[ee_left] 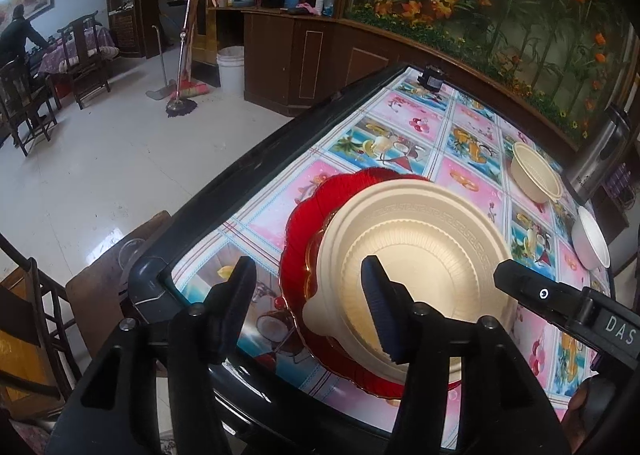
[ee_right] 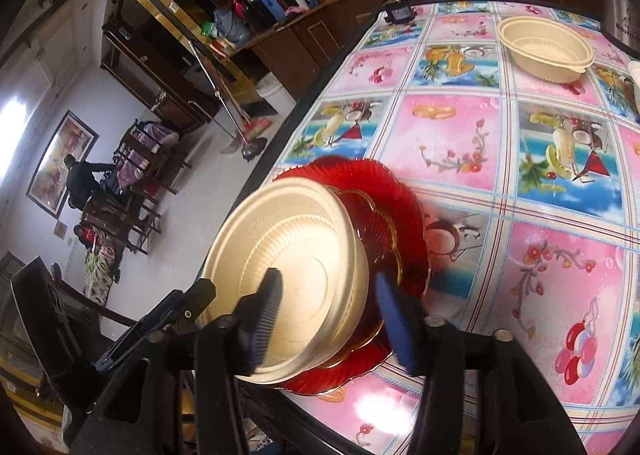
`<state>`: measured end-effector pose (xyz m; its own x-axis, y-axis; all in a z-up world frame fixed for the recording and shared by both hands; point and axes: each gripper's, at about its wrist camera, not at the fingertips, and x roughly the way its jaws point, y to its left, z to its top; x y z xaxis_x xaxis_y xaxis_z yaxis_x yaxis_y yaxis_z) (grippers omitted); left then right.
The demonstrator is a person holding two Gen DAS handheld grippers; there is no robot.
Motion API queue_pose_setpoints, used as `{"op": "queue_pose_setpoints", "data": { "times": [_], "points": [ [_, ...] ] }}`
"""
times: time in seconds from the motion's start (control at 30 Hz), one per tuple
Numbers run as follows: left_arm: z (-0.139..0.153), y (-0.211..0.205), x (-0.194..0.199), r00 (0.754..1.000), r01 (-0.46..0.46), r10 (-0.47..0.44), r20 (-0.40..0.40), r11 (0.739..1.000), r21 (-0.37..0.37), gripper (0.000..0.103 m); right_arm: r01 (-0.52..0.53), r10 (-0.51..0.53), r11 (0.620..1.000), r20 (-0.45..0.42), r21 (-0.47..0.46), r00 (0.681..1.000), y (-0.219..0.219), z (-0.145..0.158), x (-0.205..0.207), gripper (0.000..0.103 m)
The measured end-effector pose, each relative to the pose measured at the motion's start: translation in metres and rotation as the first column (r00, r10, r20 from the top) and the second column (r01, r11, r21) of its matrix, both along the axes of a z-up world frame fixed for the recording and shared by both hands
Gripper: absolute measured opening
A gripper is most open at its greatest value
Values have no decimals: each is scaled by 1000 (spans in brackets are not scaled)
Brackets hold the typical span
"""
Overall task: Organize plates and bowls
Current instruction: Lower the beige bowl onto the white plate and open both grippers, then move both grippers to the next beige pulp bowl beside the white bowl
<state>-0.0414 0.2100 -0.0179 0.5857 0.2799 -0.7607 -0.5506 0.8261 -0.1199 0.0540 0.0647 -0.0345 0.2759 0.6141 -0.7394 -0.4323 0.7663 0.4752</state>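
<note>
A cream ribbed bowl (ee_left: 420,239) (ee_right: 296,255) sits in a small gold-rimmed red plate (ee_right: 384,231), which rests on a larger red plate (ee_left: 304,223) (ee_right: 396,187) near the table's front left corner. My left gripper (ee_left: 312,295) is open. The bowl's near-left rim lies between its fingers, and one finger (ee_left: 380,295) hangs over the bowl's inside. My right gripper (ee_right: 330,311) is open too, astride the bowl's right rim without pressing it. A second cream bowl (ee_left: 536,171) (ee_right: 546,47) stands upright at the table's far right.
A white bowl (ee_left: 592,239) lies at the right edge, beside a steel flask (ee_left: 600,151). A small black device (ee_left: 431,78) (ee_right: 398,11) sits at the far corner. The table's dark rim (ee_left: 256,151) drops to tiled floor. A wooden chair (ee_left: 32,315) stands close left.
</note>
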Motion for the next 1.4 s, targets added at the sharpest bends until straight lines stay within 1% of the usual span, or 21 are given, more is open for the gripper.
{"op": "queue_pose_setpoints", "data": {
  "times": [0.1, 0.27, 0.37, 0.4, 0.43, 0.53, 0.9, 1.0, 1.4],
  "points": [
    [6, -1, -1, 1000, -8, 8, 18, 1000, 13, 66, 3, -3, 1000, -8, 29, 1000, -5, 3, 1, 57],
    [13, -4, 3, 1000, -8, 7, 24, 999, 31, 68, 10, -9, 998, -15, 56, 1000, -12, 8, 3, 64],
    [18, -10, 8, 1000, 2, -3, 29, 999, 48, 73, 14, -13, 997, -12, 71, 1000, -16, 12, 4, 69],
    [21, -12, 10, 999, 5, -7, 33, 998, 55, 75, 15, -15, 997, -7, 75, 1000, -18, 14, 4, 72],
    [24, -14, 11, 999, 8, -10, 38, 998, 61, 75, 18, -18, 997, -3, 77, 1000, -20, 15, 4, 77],
    [30, -23, 18, 998, 28, -32, 45, 996, 80, 76, 36, -37, 996, 16, 78, 999, -29, 20, 7, 82],
    [38, -59, 50, 991, 128, -131, 15, 984, 123, 76, 95, -97, 994, 32, 45, 995, -62, 25, 19, 91],
    [39, -69, 58, 988, 153, -155, 7, 979, 133, 76, 111, -112, 993, 37, 32, 993, -70, 26, 21, 95],
    [34, -105, 89, 973, 232, -231, -27, 965, 123, 76, 175, -171, 984, 81, -41, 982, -100, 26, 33, 96]
  ]
}}
